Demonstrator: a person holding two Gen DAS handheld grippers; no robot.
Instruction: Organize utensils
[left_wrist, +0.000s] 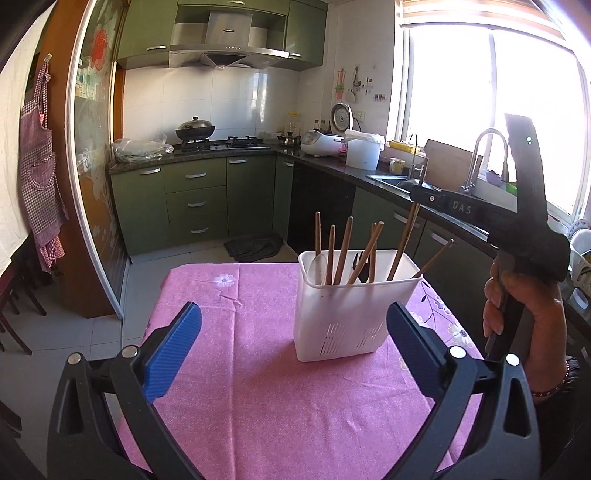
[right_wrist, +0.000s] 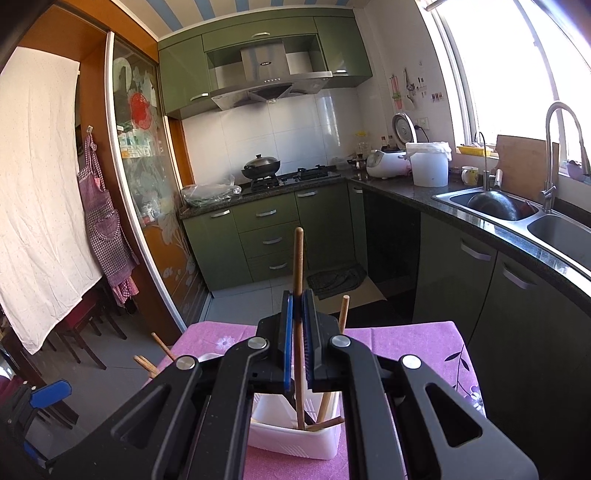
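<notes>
A white slotted utensil holder (left_wrist: 354, 321) stands on the pink flowered tablecloth (left_wrist: 240, 387). Several wooden chopsticks, a pale spoon (left_wrist: 318, 267) and a dark fork stand in it. My left gripper (left_wrist: 294, 314) is open, its blue pads wide apart on the near side of the holder, and nothing is between them. A hand (left_wrist: 517, 306) holds my right gripper (left_wrist: 419, 194) above the holder's right end. In the right wrist view my right gripper (right_wrist: 298, 306) is shut on an upright chopstick (right_wrist: 298, 258), whose lower end reaches down into the holder (right_wrist: 295, 439).
A dark countertop with a sink (right_wrist: 491, 206) and tall faucet (right_wrist: 561, 155) runs along the right, close to the table's right edge. Green cabinets and a stove with a wok (left_wrist: 195, 131) are at the back. Dark chairs (right_wrist: 81, 325) stand to the left of the table.
</notes>
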